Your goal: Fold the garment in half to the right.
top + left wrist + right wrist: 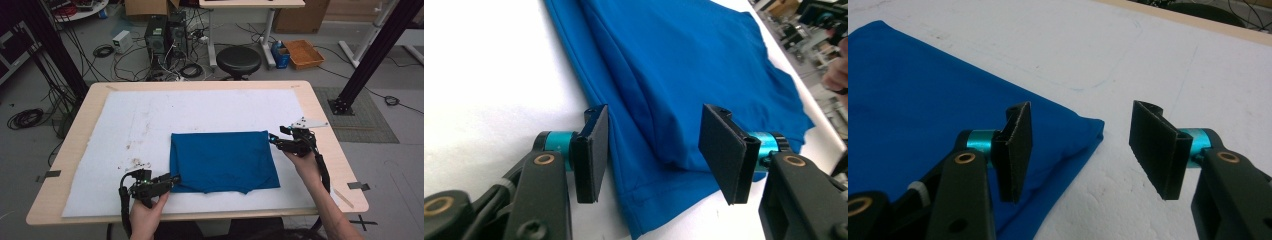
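1. High view. Cloth, blue, folded to a rough rectangle, lies flat on a white mat that covers a wooden table. Left gripper sits at the cloth's near left corner, its tips at the cloth's edge. Right gripper sits at the far right corner, tips just beside that corner, with a grey three-cornered plate on its top. Each is held by a hand (forearms enter from the bottom edge). Behind the table: a black stool, computer cases, loose cables on the floor.

2. Left gripper view. Jaws stand wide apart, pads parallel, nothing pressed between them. Cloth lies ahead of and below the jaws: its folded edge and hem run through the gap, the left pad over the hem, the right pad over the cloth's lower corner. Whether either pad touches the fabric cannot be told. Other hand is far off beyond the cloth, at upper right.

3. Right gripper view. Jaws stand wide apart, gripping nothing. Cloth corner lies under and just ahead of the left pad, ending in the gap between the jaws; the right pad stands over bare white mat, clear of the fabric.
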{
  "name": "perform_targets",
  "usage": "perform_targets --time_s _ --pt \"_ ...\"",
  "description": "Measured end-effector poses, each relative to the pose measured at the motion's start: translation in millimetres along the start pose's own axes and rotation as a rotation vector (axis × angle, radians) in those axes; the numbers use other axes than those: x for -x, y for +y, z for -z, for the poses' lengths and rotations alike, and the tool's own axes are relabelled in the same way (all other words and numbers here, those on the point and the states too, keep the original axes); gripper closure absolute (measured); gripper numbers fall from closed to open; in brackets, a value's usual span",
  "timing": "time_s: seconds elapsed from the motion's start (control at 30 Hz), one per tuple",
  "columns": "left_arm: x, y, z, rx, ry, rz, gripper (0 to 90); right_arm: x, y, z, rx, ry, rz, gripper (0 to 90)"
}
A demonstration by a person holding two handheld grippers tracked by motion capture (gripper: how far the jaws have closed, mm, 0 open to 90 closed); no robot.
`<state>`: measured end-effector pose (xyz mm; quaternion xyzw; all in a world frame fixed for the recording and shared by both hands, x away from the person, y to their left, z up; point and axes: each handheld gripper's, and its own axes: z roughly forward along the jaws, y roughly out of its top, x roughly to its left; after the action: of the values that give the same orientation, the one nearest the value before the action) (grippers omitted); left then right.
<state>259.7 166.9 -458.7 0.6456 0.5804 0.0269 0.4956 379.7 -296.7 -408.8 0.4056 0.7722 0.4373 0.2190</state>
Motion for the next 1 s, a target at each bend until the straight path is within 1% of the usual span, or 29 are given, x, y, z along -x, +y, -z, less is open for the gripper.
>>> perform_targets --time_s 0.07,0.1,0.13,0.27,0.33,0.4,0.5,0.6,0.67,0.73,0.83,0.93,1.0 --pt "3.9 -0.2 -2.3 -0.003 0.019 -0.025 48.0 -3.9 3.3 0.1 0.010 0.004 0.008 42.7" --pt "5.3 -0.3 -3.2 -0.006 0.032 -0.043 50.2 -7.3 5.9 0.4 0.016 0.008 0.015 42.8" --pt "6.9 -0.5 -4.1 -0.006 0.041 -0.051 51.8 -11.4 9.0 0.3 0.028 0.015 0.025 42.8" --pt "11.9 -2.2 -6.0 0.001 0.088 -0.094 57.9 -32.3 25.4 -7.8 0.040 0.058 0.070 43.0" --pt "13.2 -2.6 -6.3 0.003 0.106 -0.099 60.5 -43.9 32.3 -16.5 0.041 0.091 0.081 43.9" --pt "14.3 -3.4 -6.6 0.009 0.116 -0.102 62.3 -55.3 39.3 -28.1 0.032 0.119 0.081 44.8" --pt "14.2 -3.4 -6.7 0.010 0.128 -0.104 65.1 -73.1 51.2 -47.2 0.020 0.152 0.113 46.4" --pt "14.0 -3.8 -6.8 0.012 0.129 -0.114 66.7 -88.2 62.7 -64.6 0.014 0.191 0.110 49.6" --pt "14.2 -4.0 -6.6 0.010 0.138 -0.120 68.3 -100.1 71.6 -78.9 0.004 0.215 0.114 51.6" --pt "14.3 -4.2 -6.8 0.011 0.137 -0.122 68.6 -109.8 78.0 -92.2 0.003 0.246 0.106 53.4" --pt "13.4 -4.4 -6.5 0.014 0.135 -0.120 69.0 -125.7 86.6 -113.7 -0.024 0.281 0.093 55.7" --pt "13.0 -4.7 -6.5 0.017 0.136 -0.114 70.4 -142.5 93.9 -135.1 -0.043 0.297 0.090 58.2" --pt "12.8 -4.9 -6.6 0.020 0.135 -0.112 70.4 -154.2 98.7 -149.5 -0.076 0.306 0.091 59.6"
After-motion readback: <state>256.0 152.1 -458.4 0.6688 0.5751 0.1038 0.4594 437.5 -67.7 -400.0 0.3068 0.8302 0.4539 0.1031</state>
